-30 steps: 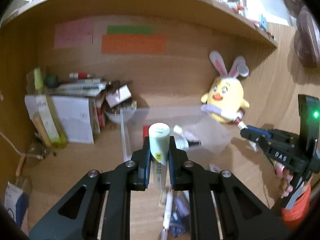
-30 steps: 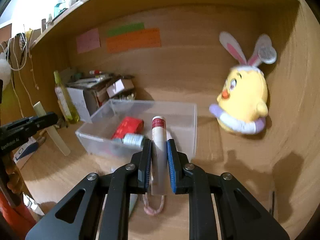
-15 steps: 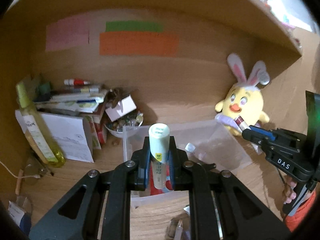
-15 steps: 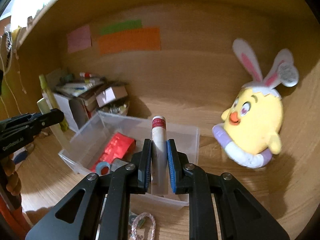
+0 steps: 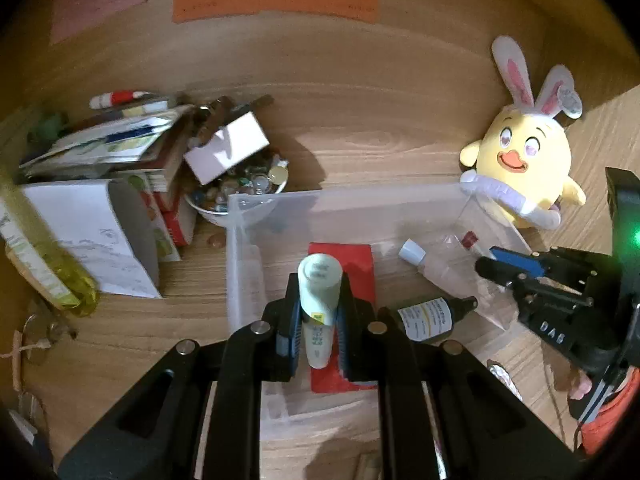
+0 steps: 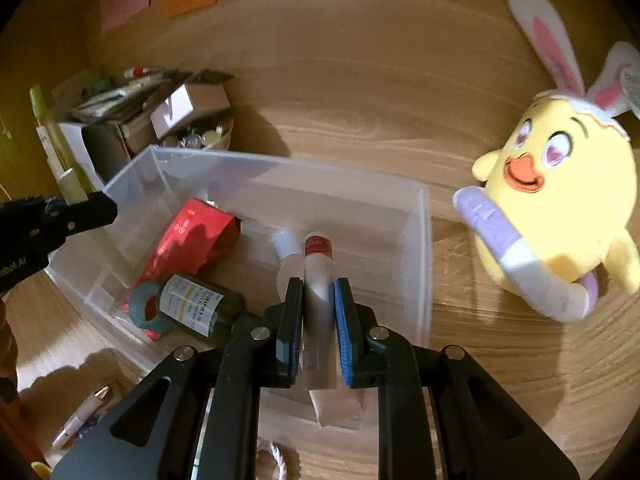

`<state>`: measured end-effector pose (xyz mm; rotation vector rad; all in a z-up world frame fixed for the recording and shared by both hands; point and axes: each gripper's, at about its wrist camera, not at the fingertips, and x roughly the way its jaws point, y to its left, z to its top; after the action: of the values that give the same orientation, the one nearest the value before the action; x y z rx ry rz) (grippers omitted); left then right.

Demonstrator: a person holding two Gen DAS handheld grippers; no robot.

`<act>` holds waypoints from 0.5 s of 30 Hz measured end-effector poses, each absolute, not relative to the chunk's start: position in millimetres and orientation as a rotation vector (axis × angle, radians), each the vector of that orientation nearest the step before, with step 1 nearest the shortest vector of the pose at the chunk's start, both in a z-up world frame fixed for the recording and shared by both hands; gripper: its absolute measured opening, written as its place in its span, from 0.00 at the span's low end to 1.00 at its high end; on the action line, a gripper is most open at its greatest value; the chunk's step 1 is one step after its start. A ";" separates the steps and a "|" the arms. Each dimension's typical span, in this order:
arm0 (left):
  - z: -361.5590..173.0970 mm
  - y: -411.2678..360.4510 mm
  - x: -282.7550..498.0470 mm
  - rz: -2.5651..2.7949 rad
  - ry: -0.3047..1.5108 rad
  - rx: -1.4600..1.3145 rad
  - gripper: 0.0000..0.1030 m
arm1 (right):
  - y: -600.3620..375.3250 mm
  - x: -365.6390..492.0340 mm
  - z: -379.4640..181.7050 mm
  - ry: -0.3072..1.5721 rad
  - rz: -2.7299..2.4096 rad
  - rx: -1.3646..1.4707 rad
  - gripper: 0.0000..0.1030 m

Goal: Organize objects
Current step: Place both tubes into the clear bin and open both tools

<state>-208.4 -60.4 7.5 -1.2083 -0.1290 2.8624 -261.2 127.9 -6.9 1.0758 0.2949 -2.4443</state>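
1. The clear bin [image 6: 420, 240] sits on the wooden desk [image 5: 360, 136], already holding a red box [image 6: 188, 236], a dark bottle [image 6: 196, 308] and a small clear bottle [image 5: 424, 264].
2. The left gripper [image 5: 318, 316] is clamped on a pale green tube [image 5: 320, 296] above the bin; the right gripper [image 6: 316, 320] is clamped on a red-capped tube [image 6: 318, 280] over its right half.
3. Risk, as I judge it: dropped from height, either tube could bounce off the contents or the rim; the two grippers could collide.
4. Only the left view shows a bowl of beads [image 5: 240, 188] clearly; only the right shows a pen [image 6: 84, 412] lying outside the bin.

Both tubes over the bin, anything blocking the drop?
No lid on the clear bin. Below the green tube lies the red box; below the red-capped tube lies a white-capped bottle. They'd land on those, not blocked.
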 end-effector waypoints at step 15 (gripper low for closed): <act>24.7 -38.8 -197.0 2.892 -0.058 -1.123 0.57 | 130.9 -252.5 5.8 0.285 -2.414 1.063 0.18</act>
<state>-197.0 -38.8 24.7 -1.1227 -0.0585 2.8919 -252.5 130.9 5.8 1.0630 0.2853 -2.4139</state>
